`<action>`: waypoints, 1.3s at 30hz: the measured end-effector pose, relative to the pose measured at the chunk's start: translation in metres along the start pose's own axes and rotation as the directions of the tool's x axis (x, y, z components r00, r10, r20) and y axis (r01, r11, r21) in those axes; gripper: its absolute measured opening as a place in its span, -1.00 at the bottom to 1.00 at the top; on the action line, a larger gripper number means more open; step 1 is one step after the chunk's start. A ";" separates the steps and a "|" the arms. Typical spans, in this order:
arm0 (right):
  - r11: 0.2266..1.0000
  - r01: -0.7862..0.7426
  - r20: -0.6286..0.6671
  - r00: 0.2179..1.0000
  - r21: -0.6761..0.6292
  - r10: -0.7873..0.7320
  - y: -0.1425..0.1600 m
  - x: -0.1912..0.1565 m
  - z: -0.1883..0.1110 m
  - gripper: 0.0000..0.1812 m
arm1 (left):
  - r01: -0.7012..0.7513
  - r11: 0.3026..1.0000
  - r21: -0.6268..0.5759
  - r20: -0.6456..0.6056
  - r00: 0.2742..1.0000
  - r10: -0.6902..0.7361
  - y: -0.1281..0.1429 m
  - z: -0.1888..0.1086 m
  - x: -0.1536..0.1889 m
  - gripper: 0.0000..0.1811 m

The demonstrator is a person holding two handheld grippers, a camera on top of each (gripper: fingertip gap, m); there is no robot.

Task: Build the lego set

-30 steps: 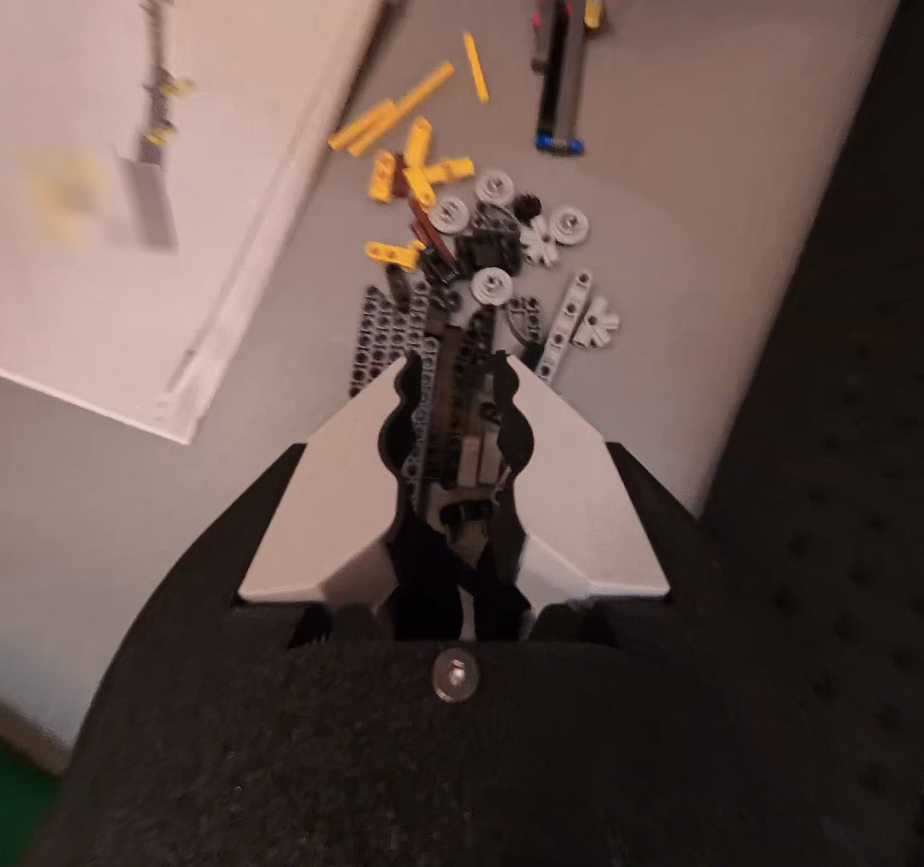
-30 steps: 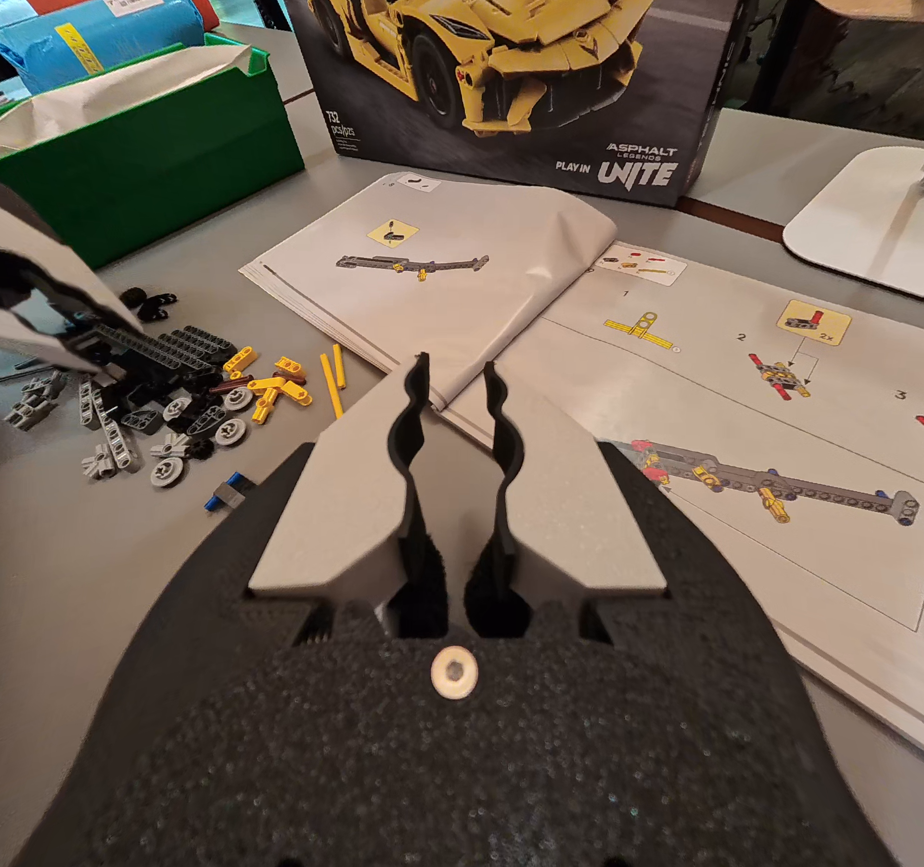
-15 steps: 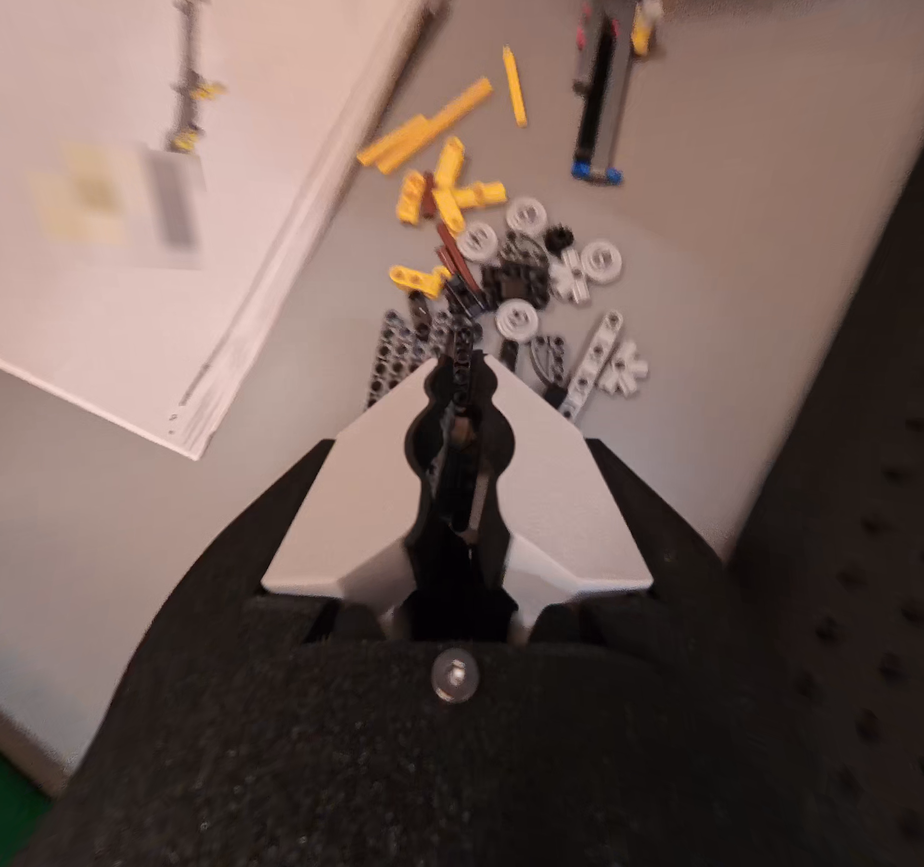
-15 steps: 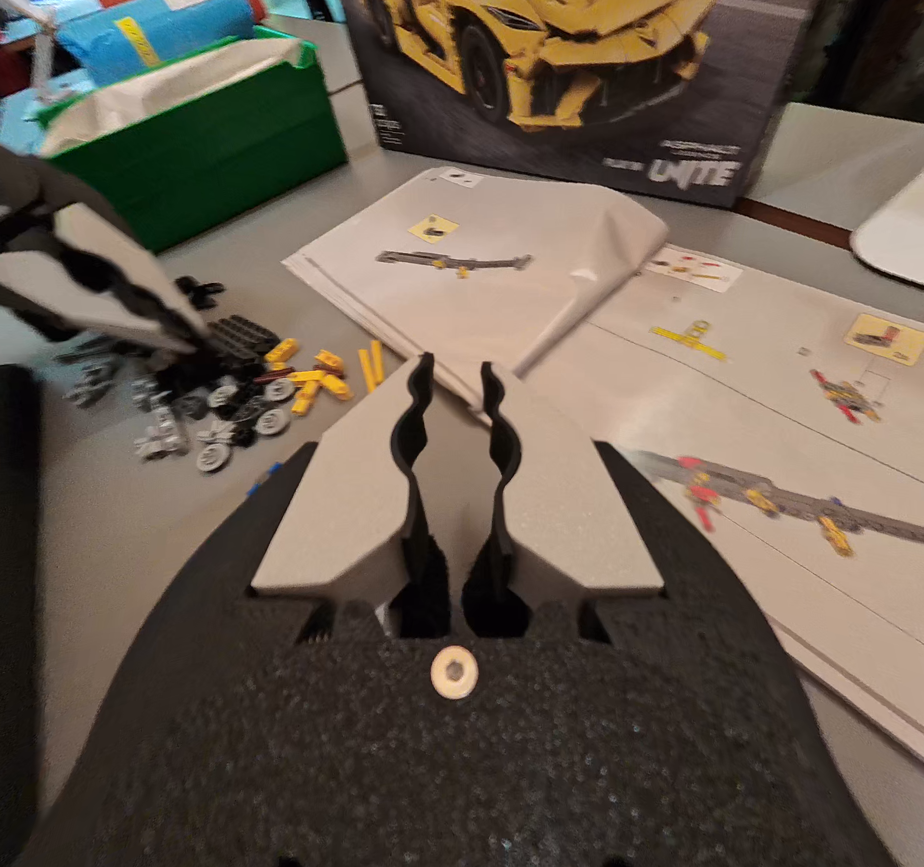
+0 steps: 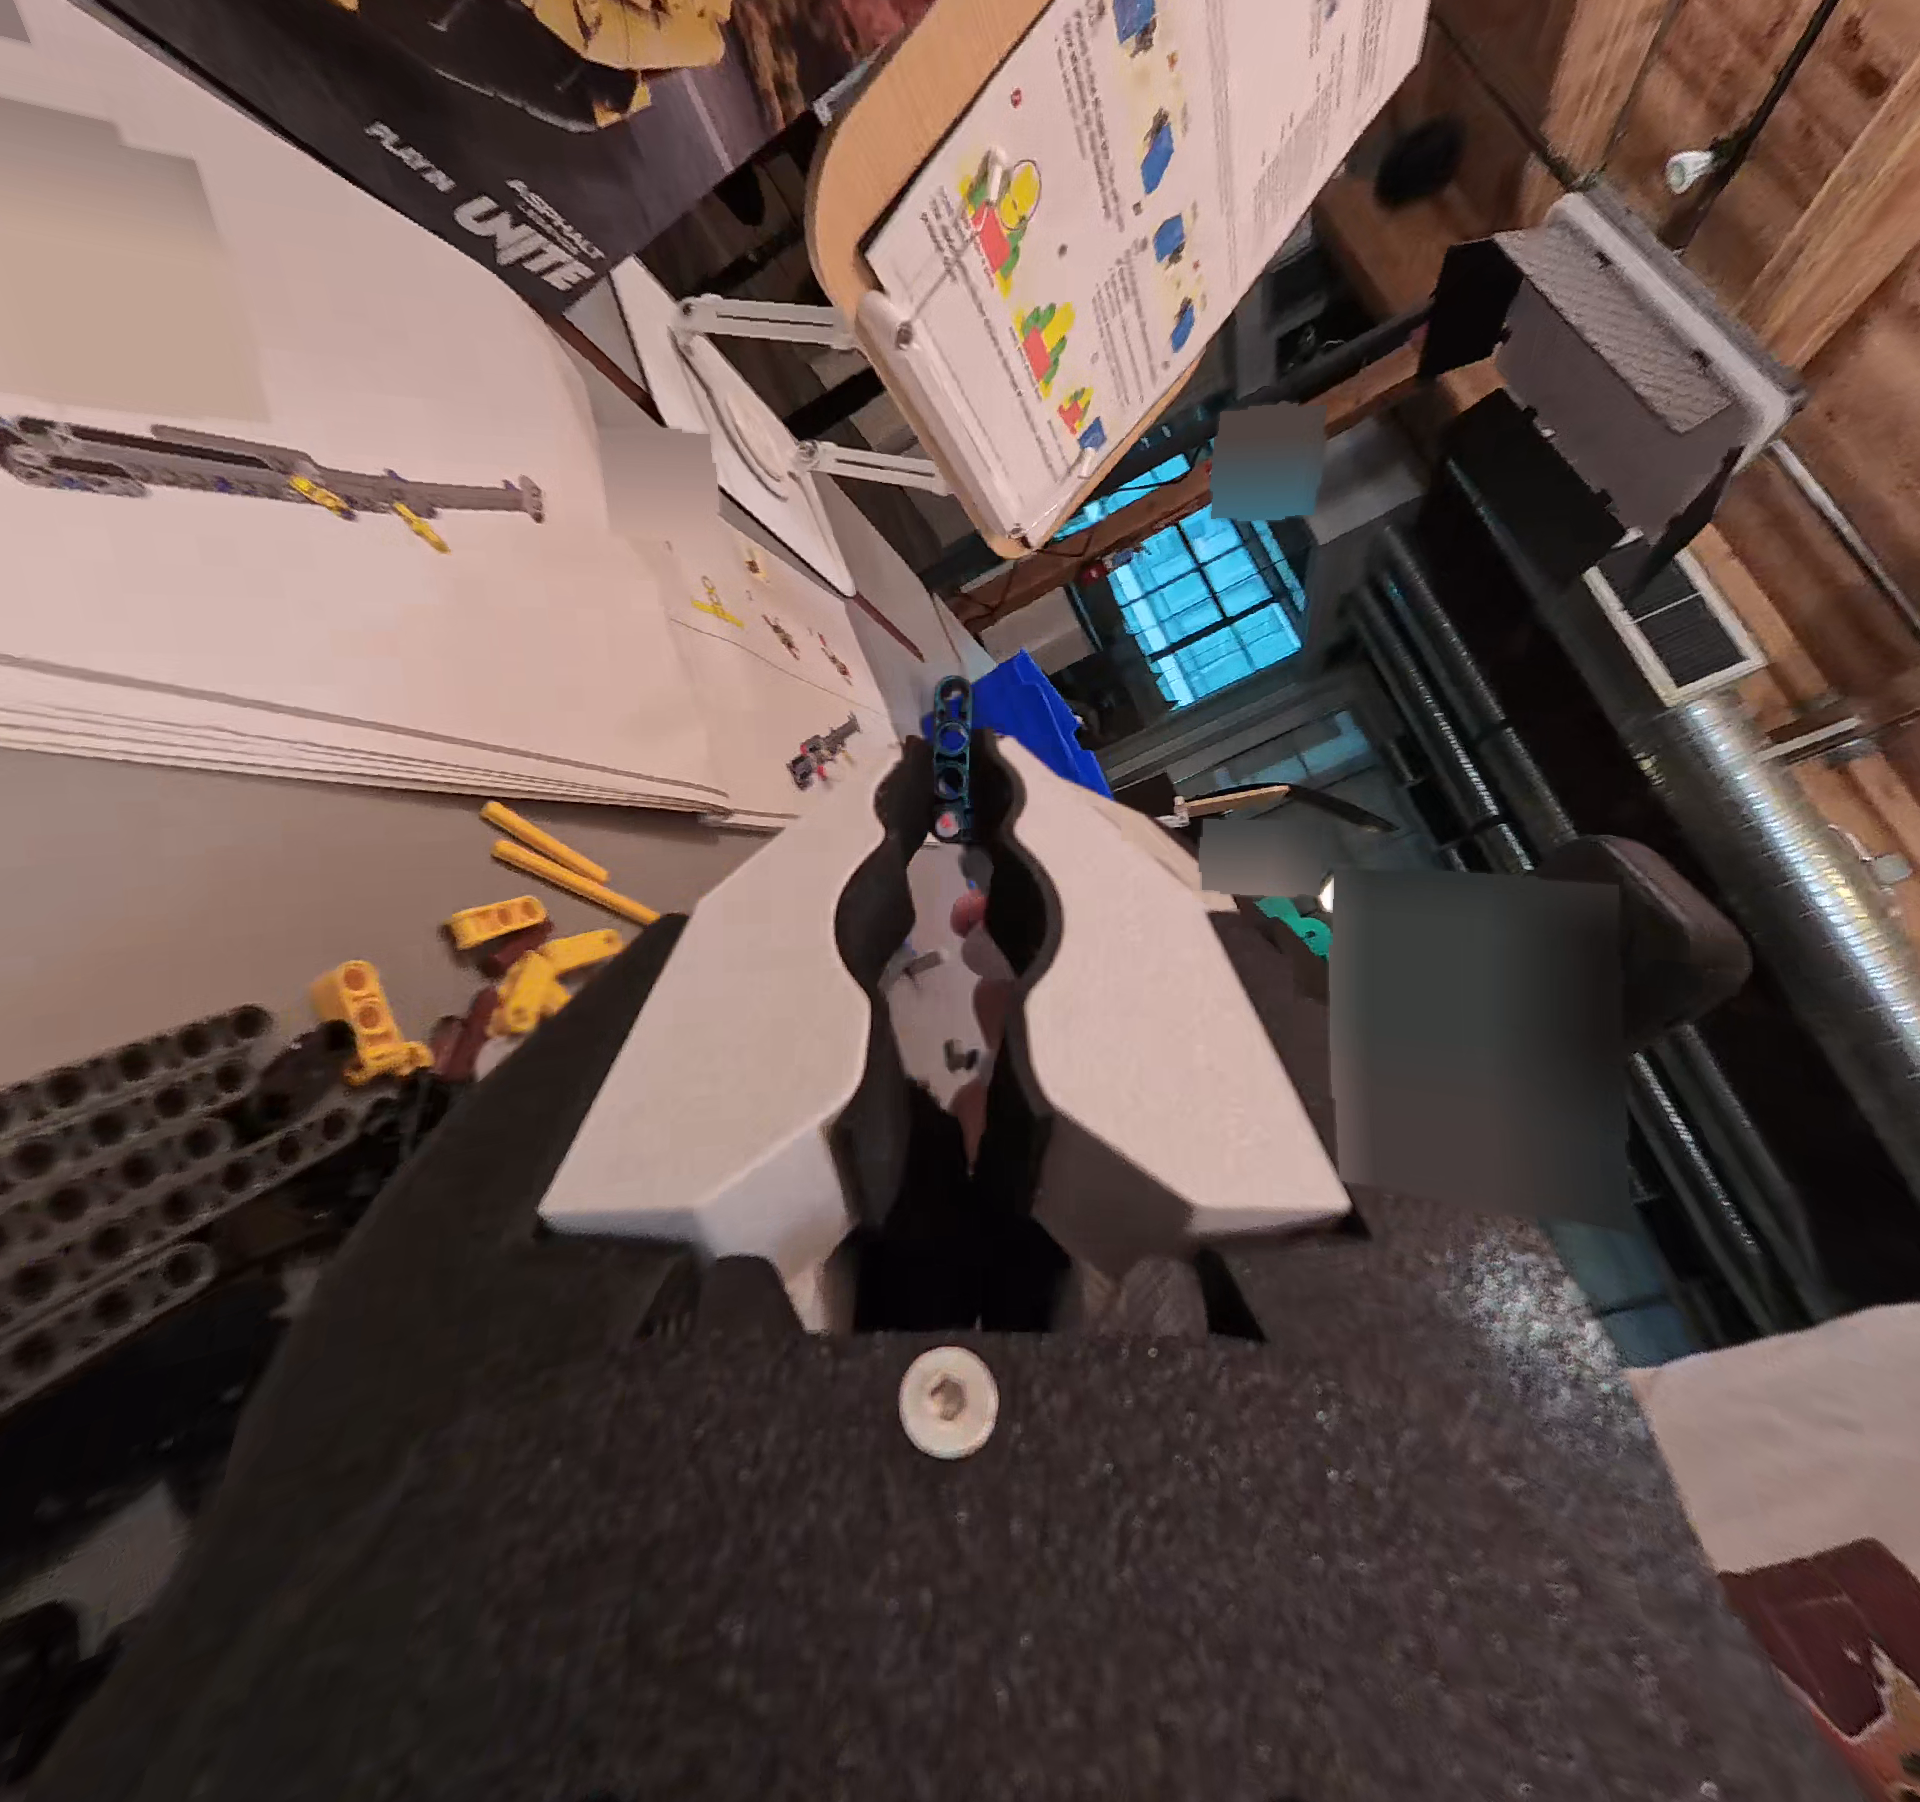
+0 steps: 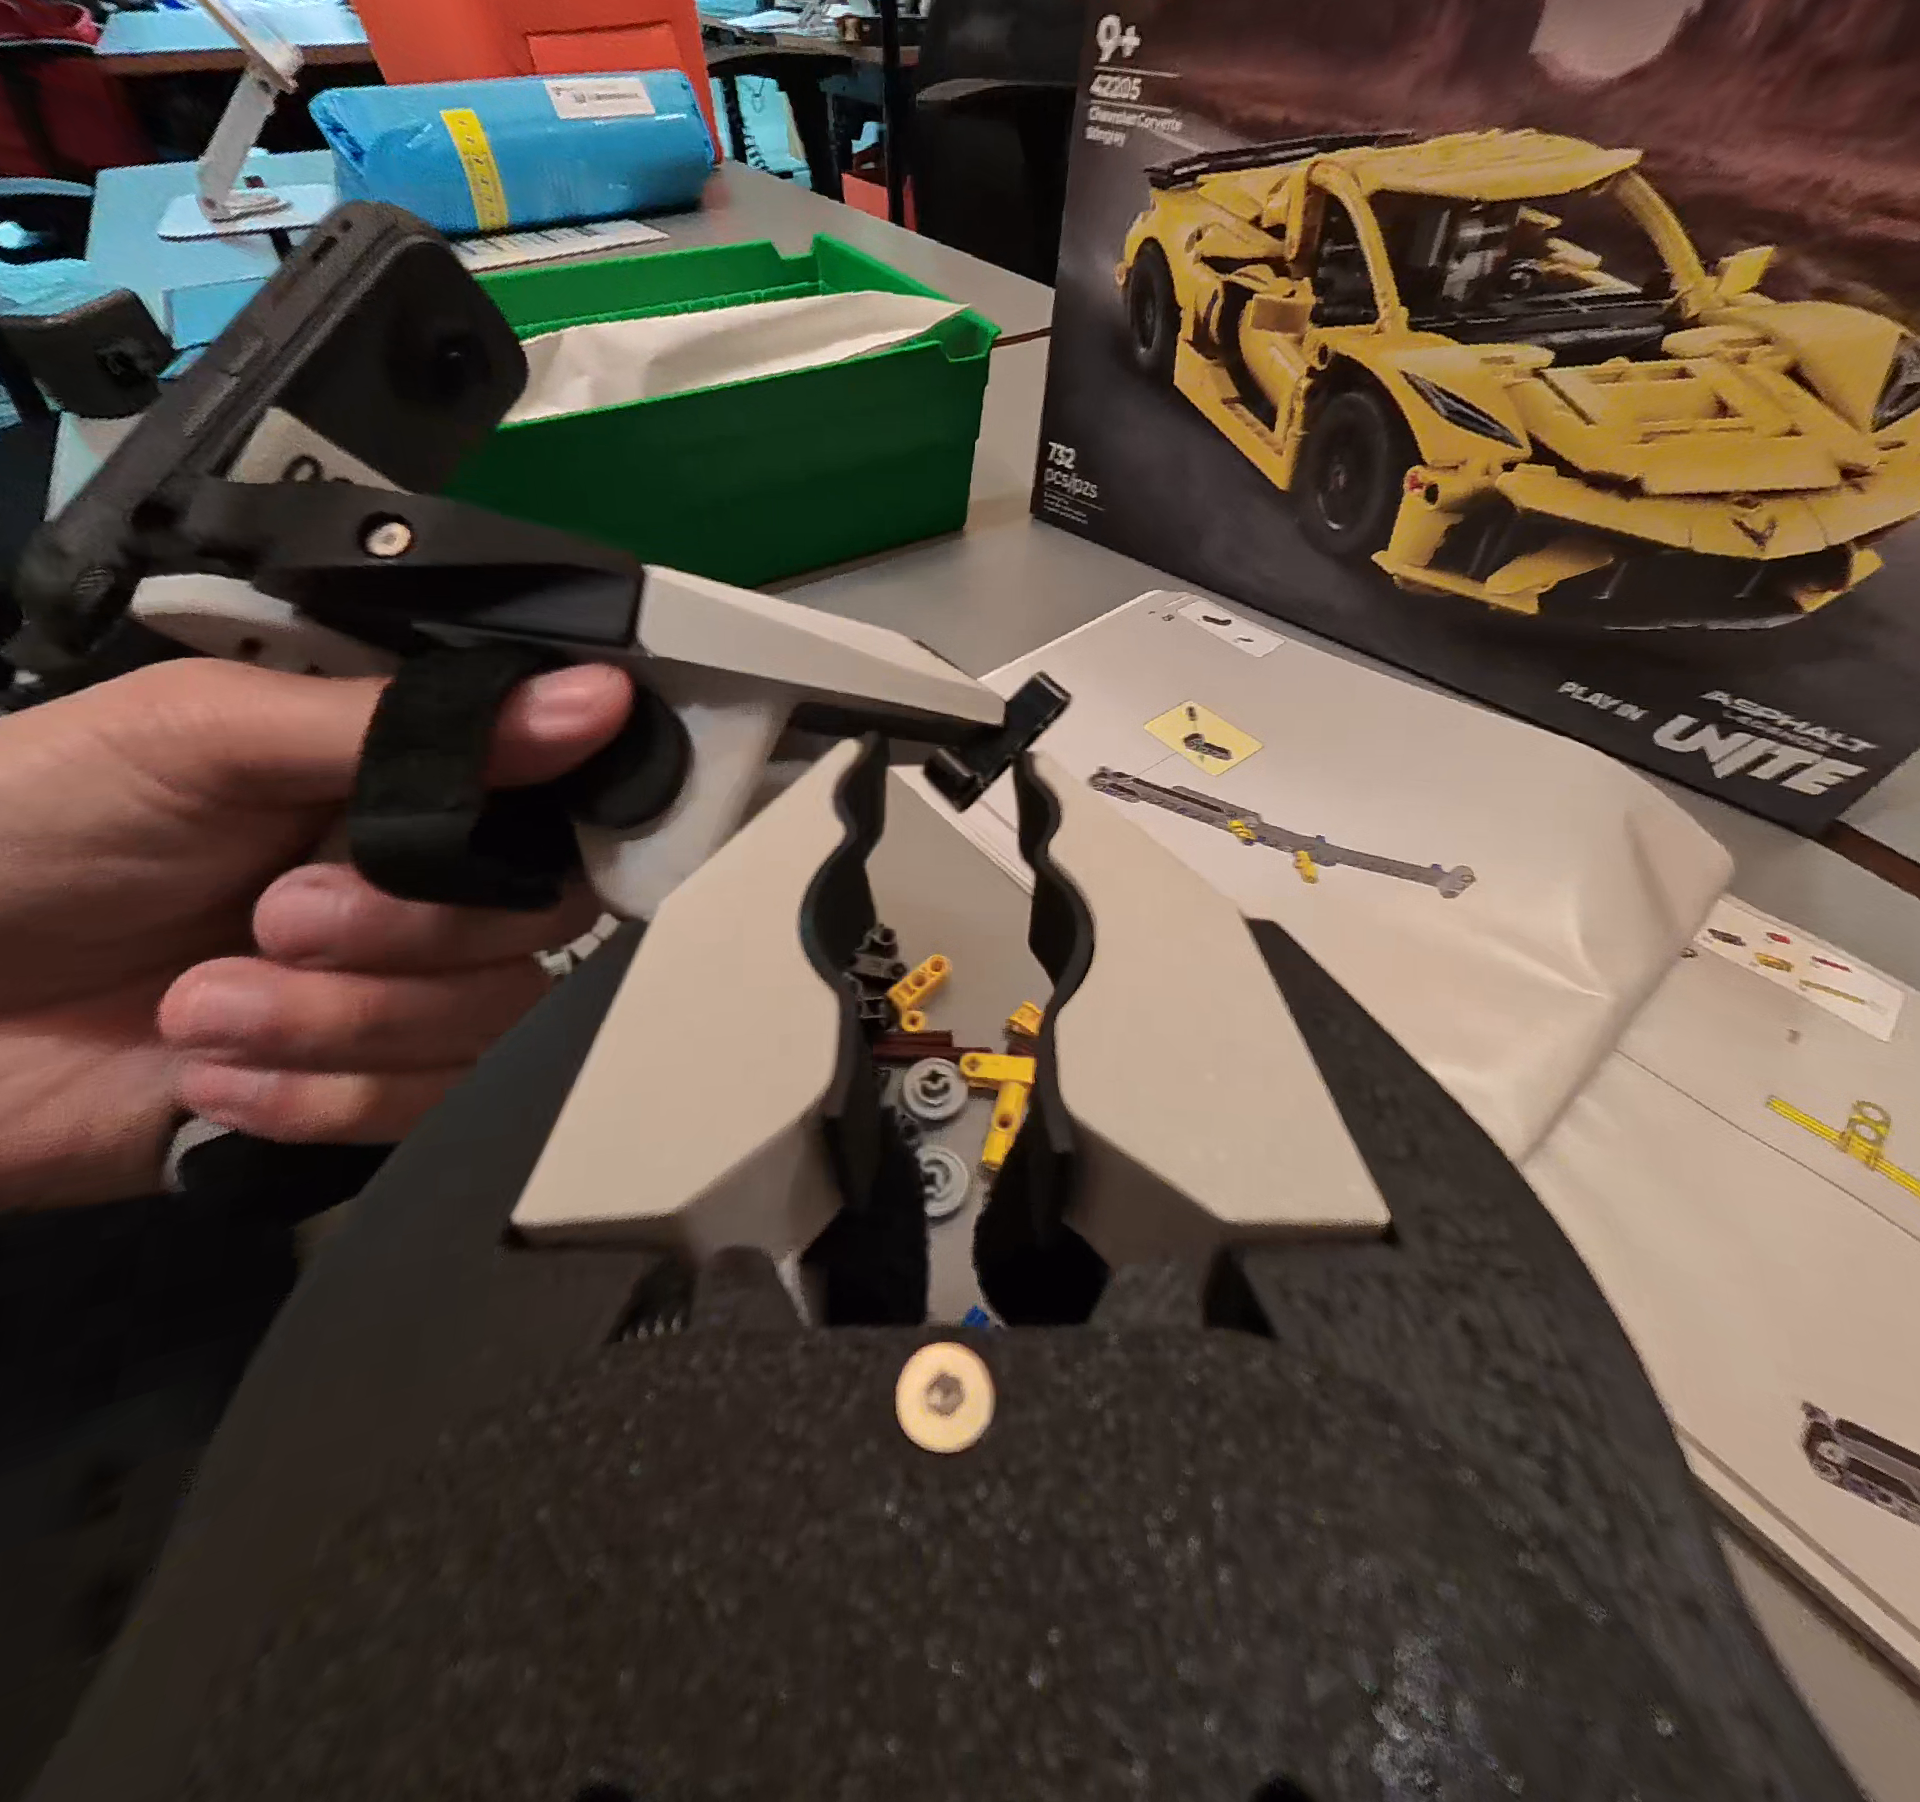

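Note:
My left gripper (image 5: pixel 951 781) is shut on a short black beam with holes (image 5: pixel 952 755), which sticks out past its tips. In the right wrist view the left gripper (image 6: pixel 987 726) comes in from the left, held by a hand (image 6: pixel 208 900) above the table. There the black beam (image 6: pixel 997 739) sits right at the tips of my right gripper (image 6: pixel 945 776), which is open and empty. A pile of loose yellow, grey and black pieces (image 6: pixel 940 1056) lies on the table under the right gripper. Yellow pieces (image 5: pixel 509 963) and dark grey beams (image 5: pixel 135 1129) show at the left.
The open instruction booklet (image 6: pixel 1403 921) lies to the right of the pile. The set's box (image 6: pixel 1455 298) stands behind it. A green bin (image 6: pixel 748 443) with white paper stands at the back left. A tablet on a stand (image 5: pixel 1122 142) is beyond the booklet. Both grippers' tips are close together, under 4 cm apart.
My left gripper closed on the black beam in the pile, lifted it and swung up to the right gripper's tips. The right gripper moved left, over the pile, and stayed open.

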State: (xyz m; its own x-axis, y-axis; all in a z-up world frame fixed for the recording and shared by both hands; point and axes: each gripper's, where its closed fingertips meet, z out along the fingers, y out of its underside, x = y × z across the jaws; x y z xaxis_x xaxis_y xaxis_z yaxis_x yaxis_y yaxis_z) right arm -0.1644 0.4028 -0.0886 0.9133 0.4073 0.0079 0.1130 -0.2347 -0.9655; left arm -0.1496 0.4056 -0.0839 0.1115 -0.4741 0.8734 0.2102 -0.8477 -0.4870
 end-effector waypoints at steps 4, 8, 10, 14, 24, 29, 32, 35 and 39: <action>1.000 0.018 -0.003 1.000 0.011 -0.018 0.003 0.005 -0.005 -0.85 | -0.032 0.999 -0.022 -0.006 0.999 0.032 0.008 0.001 0.008 -0.94; 0.999 0.023 0.083 0.996 0.028 -0.025 0.006 0.004 -0.013 -0.92 | -0.087 0.992 -0.092 -0.032 0.996 0.085 0.016 -0.002 0.012 -0.93; 1.000 0.007 0.127 0.992 0.017 -0.009 0.009 0.007 -0.017 -0.92 | -0.197 0.970 -0.139 -0.056 0.980 0.191 0.021 -0.006 0.012 -0.89; 0.994 0.076 0.463 0.886 -0.072 -0.035 0.030 -0.019 -0.048 -0.92 | -0.503 0.833 -0.230 -0.132 0.864 0.485 0.032 -0.021 0.013 -0.78; 0.663 0.532 0.655 0.751 -0.527 -0.082 0.159 -0.006 -0.139 -0.92 | -0.804 0.462 -0.374 -0.165 0.548 0.820 0.061 -0.039 -0.008 -0.86; 0.611 0.603 0.656 0.734 -0.513 -0.174 0.166 0.007 -0.137 -0.92 | -0.744 0.532 -0.403 -0.087 0.610 0.787 0.060 -0.042 -0.019 -0.86; 0.622 0.607 0.654 0.731 -0.495 -0.194 0.166 0.010 -0.133 -0.92 | -0.739 0.543 -0.399 -0.053 0.610 0.791 0.058 -0.043 -0.021 -0.86; 0.639 0.572 0.620 0.763 -0.515 -0.183 0.164 0.013 -0.133 -0.81 | -0.740 0.554 -0.382 -0.027 0.608 0.793 0.054 -0.041 -0.019 -0.86; 0.755 0.386 0.466 0.876 -0.529 -0.122 0.139 0.027 -0.152 -0.62 | -0.751 0.553 -0.361 -0.004 0.594 0.805 0.042 -0.033 -0.018 -0.87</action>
State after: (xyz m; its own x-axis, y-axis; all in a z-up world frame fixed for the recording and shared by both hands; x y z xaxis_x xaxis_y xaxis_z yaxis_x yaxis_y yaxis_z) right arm -0.0648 0.2469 -0.1831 0.6042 0.7968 0.0031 0.6454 -0.4871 -0.5884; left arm -0.1751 0.3708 -0.1200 0.2318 -0.9645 0.1267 -0.3185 -0.1983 -0.9269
